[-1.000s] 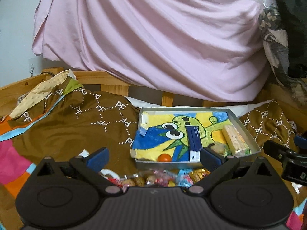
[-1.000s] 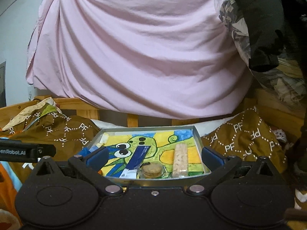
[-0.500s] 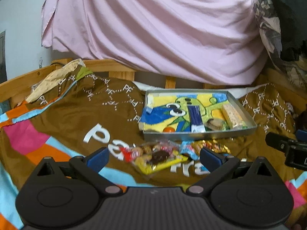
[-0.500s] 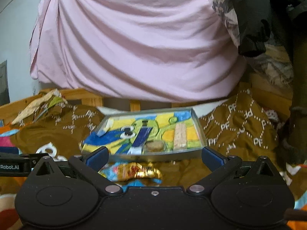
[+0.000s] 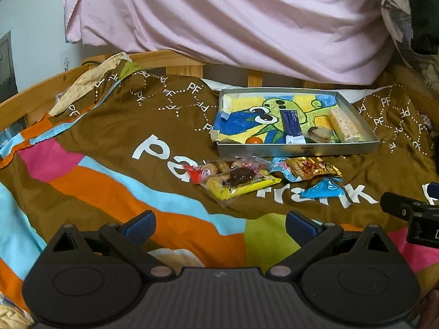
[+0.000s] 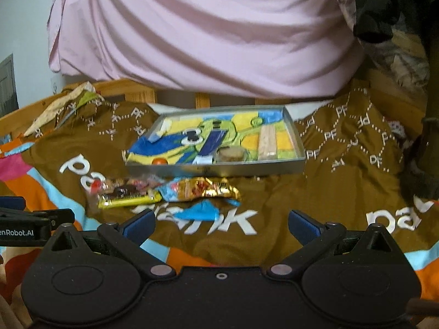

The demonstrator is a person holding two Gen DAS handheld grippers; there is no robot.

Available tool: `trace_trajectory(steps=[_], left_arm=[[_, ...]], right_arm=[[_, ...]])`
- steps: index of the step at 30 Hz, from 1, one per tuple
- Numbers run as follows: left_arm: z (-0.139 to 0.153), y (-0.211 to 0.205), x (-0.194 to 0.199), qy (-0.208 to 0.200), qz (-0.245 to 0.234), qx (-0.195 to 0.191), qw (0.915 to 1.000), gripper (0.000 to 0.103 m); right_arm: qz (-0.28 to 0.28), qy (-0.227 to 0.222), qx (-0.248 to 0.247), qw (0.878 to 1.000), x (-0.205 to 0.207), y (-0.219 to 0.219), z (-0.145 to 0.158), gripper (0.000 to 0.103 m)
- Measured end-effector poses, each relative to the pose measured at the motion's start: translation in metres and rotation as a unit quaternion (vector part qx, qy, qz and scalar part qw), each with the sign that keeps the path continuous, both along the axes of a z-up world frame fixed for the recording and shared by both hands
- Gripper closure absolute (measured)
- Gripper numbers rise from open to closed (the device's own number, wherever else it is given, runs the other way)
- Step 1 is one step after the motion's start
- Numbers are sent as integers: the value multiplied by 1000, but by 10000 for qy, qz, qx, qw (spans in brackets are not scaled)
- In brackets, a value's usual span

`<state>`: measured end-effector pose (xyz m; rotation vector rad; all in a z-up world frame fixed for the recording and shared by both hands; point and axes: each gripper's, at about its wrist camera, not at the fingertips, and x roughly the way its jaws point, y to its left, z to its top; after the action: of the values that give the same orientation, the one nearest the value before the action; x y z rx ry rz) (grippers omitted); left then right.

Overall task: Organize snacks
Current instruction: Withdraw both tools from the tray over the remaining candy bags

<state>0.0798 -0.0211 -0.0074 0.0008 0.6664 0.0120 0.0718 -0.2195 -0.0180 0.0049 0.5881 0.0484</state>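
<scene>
A shallow grey tray lined with a cartoon drawing lies on the bedspread. Inside it are a blue packet, a round biscuit, a long wafer bar and a small orange ball. A heap of loose snacks sits just in front of the tray: a yellow packet, a gold packet and a blue wrapper. My left gripper is open and empty, well short of the heap. My right gripper is open and empty too, just short of the blue wrapper.
A brown, orange and blue bedspread covers the bed. A wooden rail runs behind it, and a pink sheet hangs above. Dark clothes hang at the right. The other gripper shows at each view's edge.
Both grippers have pulled back and up from the tray, so the heap of loose snacks and more bedspread now show. Both stayed open.
</scene>
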Motion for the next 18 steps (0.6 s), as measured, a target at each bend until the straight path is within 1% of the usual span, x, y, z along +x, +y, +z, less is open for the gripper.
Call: trace_trajectory(steps=[18], left_arm=[[-2, 6, 6, 144, 110, -139, 9997, 0]], right_arm=[[25, 274, 44, 9996, 8, 1, -6, 1]])
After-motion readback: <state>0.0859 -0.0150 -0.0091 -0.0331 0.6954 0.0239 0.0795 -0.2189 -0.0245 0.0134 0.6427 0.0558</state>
